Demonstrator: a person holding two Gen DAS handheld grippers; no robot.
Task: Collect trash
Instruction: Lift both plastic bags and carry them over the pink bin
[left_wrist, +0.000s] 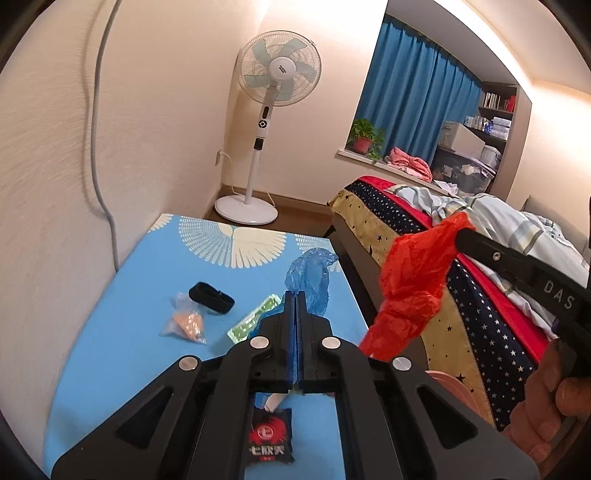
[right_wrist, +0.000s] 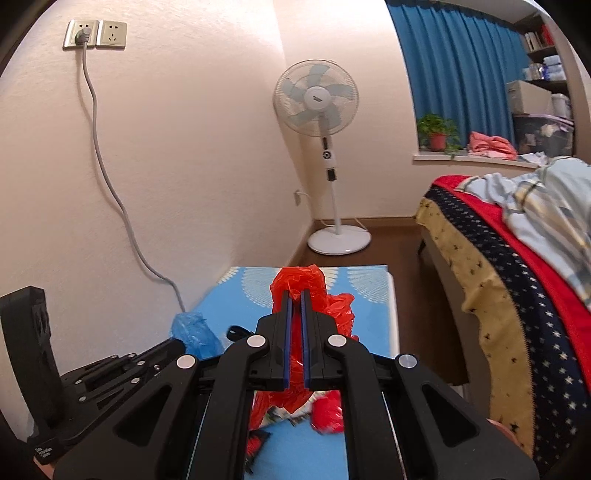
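Note:
My left gripper (left_wrist: 296, 293) is shut on a crumpled blue plastic film (left_wrist: 309, 280), held above the blue table (left_wrist: 129, 288). My right gripper (right_wrist: 295, 292) is shut on a red plastic bag (right_wrist: 301, 282); the bag hangs over the table's right edge in the left wrist view (left_wrist: 410, 284). On the table lie a clear wrapper with orange inside (left_wrist: 186, 325), a green shiny wrapper (left_wrist: 255, 319), a black strap (left_wrist: 211, 297) and a black-red snack packet (left_wrist: 267, 439). The blue film also shows in the right wrist view (right_wrist: 195, 334).
A bed with a starred blanket (left_wrist: 480, 295) stands close to the table's right side. A white standing fan (left_wrist: 258, 122) is in the far corner. A grey cable (right_wrist: 110, 192) runs down the wall to the table. A windowsill holds a potted plant (left_wrist: 364, 136).

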